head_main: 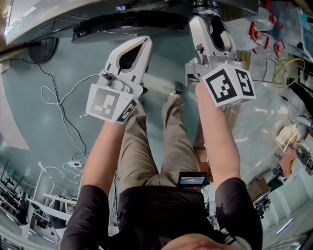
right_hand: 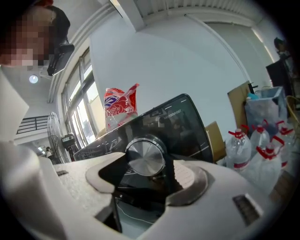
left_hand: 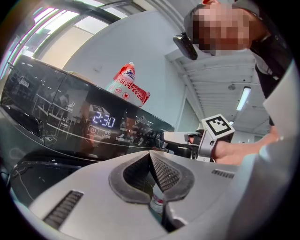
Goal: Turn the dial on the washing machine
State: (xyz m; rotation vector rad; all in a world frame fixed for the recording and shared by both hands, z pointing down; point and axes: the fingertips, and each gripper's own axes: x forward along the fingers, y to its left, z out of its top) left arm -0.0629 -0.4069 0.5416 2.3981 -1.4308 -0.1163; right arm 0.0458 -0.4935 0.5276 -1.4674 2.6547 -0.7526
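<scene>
In the head view the washing machine [head_main: 132, 22] runs along the top edge, its dark rim curving over the blue-grey floor [head_main: 63, 73], where loose cables [head_main: 54, 93] trail at the left. The left tongs [head_main: 141, 45] hang just short of that rim, with open floor around and below them. The right tongs [head_main: 208, 19] reach up to the dial [head_main: 205, 6] at the top edge of the picture. Bottles [head_main: 264, 31] with red caps stand off to the right, well apart from both. In the left gripper view the left tongs [left_hand: 151, 161] are pressed together, pad against pad, with nothing between them. The dark panel slopes away to the left with a lit display [left_hand: 103, 121], and a red and white bag [left_hand: 129, 86] lies on the machine's top edge. The right tongs [left_hand: 176, 139] meet the panel further along, well clear of the left ones. In the right gripper view the right tongs [right_hand: 147, 171] stand wide around the round metal dial [right_hand: 146, 157], pads close against its two sides, gripping it. The panel's right edge ends just past the dial. Beyond it is a clear gap, then the bottles [right_hand: 243, 150] by the wall.
</scene>
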